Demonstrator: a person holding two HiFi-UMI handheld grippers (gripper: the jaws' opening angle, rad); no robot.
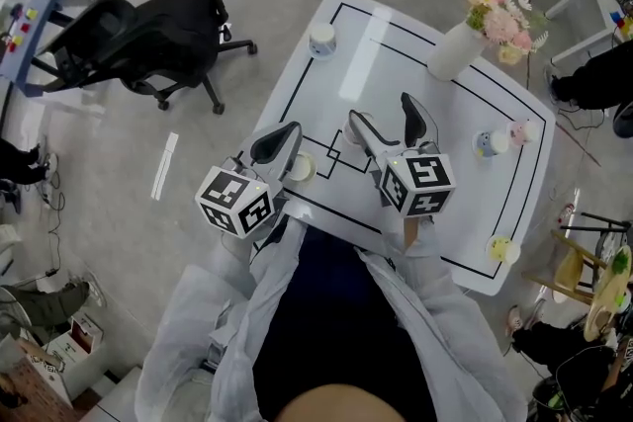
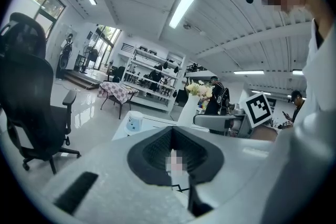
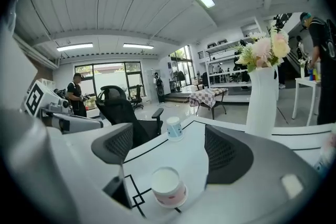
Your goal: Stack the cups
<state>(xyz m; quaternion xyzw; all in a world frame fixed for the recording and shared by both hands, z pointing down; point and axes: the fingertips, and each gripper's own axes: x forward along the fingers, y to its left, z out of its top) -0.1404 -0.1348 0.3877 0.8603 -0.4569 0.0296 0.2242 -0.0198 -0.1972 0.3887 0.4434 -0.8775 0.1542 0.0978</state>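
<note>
My right gripper (image 1: 391,126) hangs open above the white table (image 1: 396,64), nothing between its fingers. In the right gripper view (image 3: 169,147), a white cup with pink print (image 3: 169,187) stands upside down on the table below the gap, clear of both pads. Farther off stands a blue-print cup (image 3: 174,128), at the table's far left corner in the head view (image 1: 322,40). My left gripper (image 1: 277,145) is at the near left edge with its jaws together and nothing visible in them (image 2: 173,136). A pale cup (image 1: 302,167) stands just right of its tip.
A white vase of flowers (image 1: 455,49) stands at the far right of the table. Two small cups (image 1: 485,144) (image 1: 519,131) sit near the right edge, and a yellow cup (image 1: 502,250) at the near right corner. A black office chair (image 1: 148,35) stands on the floor to the left.
</note>
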